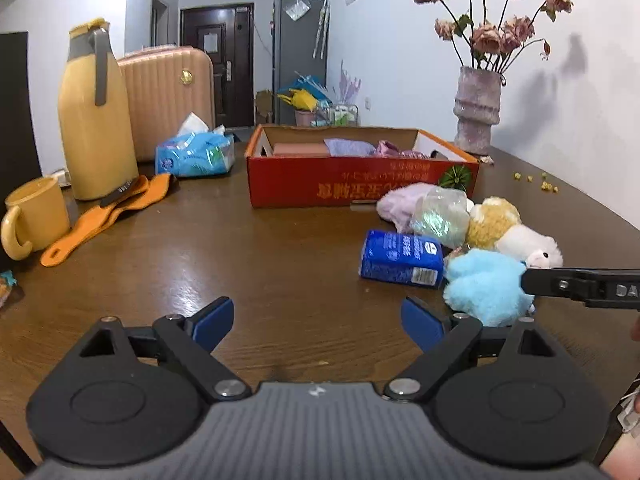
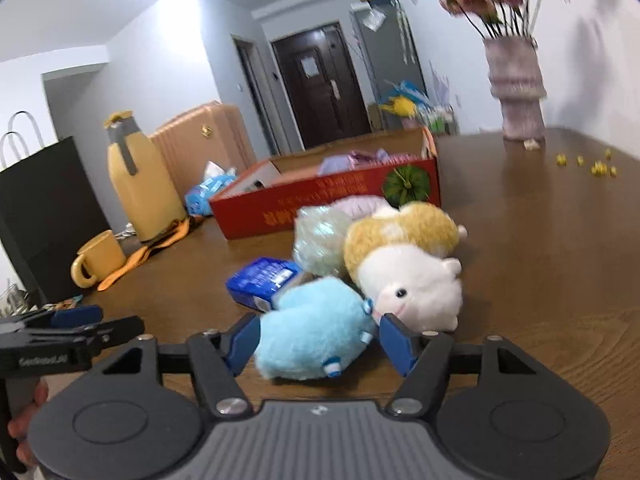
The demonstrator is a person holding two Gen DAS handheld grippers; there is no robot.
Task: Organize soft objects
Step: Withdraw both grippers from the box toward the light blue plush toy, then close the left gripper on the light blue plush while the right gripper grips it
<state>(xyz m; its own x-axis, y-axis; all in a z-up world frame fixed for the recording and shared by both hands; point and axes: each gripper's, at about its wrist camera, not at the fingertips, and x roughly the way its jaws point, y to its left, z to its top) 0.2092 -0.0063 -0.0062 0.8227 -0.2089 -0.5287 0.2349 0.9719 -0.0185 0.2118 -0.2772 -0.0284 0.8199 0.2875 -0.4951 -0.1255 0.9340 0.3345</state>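
Blue plush on table, between spread fingers of right gripper, pads beside it, not yet clamped; left gripper open and empty. White plush touching it, tissue pack just behind. Risks: shallow pinch on fur slipping en route to box; neighbour snagged or dragged on lift.

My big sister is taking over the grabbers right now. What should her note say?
Left gripper: open, empty, low over the table.
Right gripper: jaws open around the blue plush, not yet squeezed.
Waiting on the table: white and tan plush, pink fluffy item, crinkly wrapped bundle, blue tissue pack.
Done: several soft things lie in the red box.
Left: grip blue plush, box it, then the others.
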